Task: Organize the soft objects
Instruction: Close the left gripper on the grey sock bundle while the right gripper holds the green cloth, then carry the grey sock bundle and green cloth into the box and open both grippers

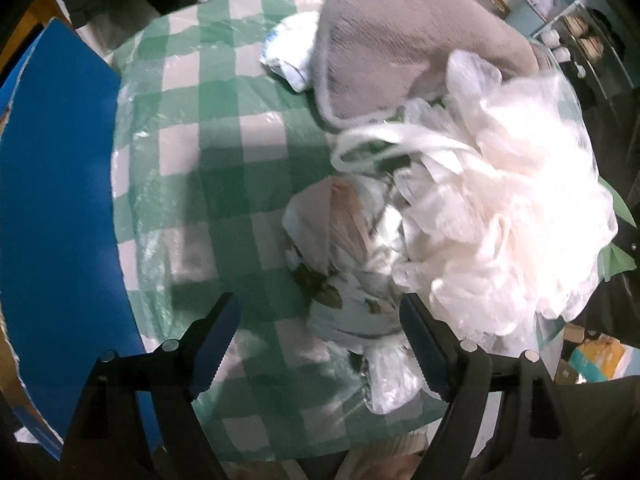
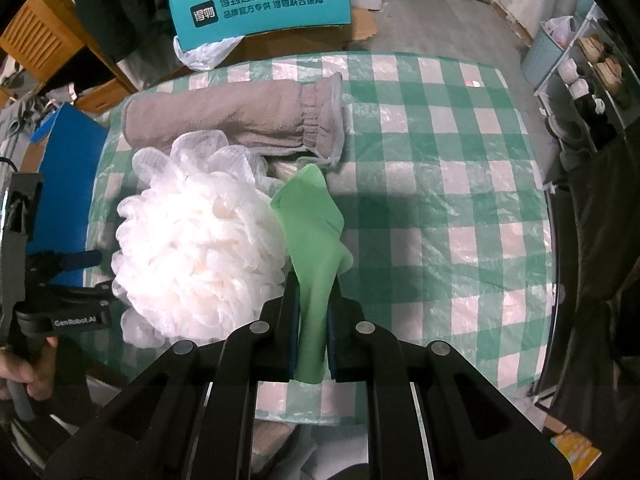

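My right gripper [image 2: 313, 300] is shut on a light green sock [image 2: 316, 236] and holds it beside a white mesh bath pouf [image 2: 196, 240]. A grey towel [image 2: 236, 120] lies behind the pouf on the green checked tablecloth [image 2: 440, 184]. My left gripper [image 1: 316, 324] is open above the cloth, with a patterned cloth bundle [image 1: 344, 264] between its fingers. The pouf [image 1: 516, 220] and the grey towel [image 1: 396, 48] fill the right of the left wrist view. A white-and-blue soft item [image 1: 288, 52] lies behind.
A blue board [image 1: 52, 208] stands at the table's left edge. A teal box [image 2: 260, 4] and a plastic bag [image 2: 204, 52] sit beyond the far edge. Shelves with cups [image 2: 580, 76] stand at the right. The left gripper's handle [image 2: 52, 292] is at the left.
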A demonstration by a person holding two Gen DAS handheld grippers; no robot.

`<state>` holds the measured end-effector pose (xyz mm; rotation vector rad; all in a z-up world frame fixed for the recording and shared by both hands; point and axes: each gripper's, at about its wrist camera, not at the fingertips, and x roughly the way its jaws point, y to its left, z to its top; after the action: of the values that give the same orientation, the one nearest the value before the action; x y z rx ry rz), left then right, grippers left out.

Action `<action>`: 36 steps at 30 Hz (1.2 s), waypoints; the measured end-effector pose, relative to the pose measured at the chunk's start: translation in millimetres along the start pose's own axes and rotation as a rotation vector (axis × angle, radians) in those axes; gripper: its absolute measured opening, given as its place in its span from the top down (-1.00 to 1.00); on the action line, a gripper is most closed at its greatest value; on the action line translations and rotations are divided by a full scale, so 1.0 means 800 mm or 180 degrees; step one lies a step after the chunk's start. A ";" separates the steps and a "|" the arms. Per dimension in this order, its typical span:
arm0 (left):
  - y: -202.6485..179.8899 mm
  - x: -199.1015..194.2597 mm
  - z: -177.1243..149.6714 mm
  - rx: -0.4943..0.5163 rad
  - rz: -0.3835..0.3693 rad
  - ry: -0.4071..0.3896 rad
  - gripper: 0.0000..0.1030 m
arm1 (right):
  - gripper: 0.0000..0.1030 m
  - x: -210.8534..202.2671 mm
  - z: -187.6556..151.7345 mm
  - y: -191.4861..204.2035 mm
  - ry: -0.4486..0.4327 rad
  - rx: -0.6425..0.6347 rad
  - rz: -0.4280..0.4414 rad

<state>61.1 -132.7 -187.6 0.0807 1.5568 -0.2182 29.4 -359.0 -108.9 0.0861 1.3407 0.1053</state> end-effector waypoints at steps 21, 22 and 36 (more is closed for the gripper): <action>-0.033 -0.031 0.006 0.0194 0.0210 -0.0426 0.17 | 0.87 -0.043 -0.014 0.014 -0.0268 -0.0063 -0.0086; -0.037 -0.038 0.005 0.0199 0.0224 -0.0477 0.17 | 0.87 -0.046 -0.014 0.015 -0.0286 -0.0066 -0.0097; -0.008 -0.135 -0.026 0.0288 0.0339 -0.1131 0.17 | 0.87 -0.091 -0.007 0.033 -0.0610 -0.0117 -0.0134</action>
<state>39.6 -125.1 -79.5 0.1856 1.1853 -0.2065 6.8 -342.3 -36.8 0.0360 1.1481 0.0839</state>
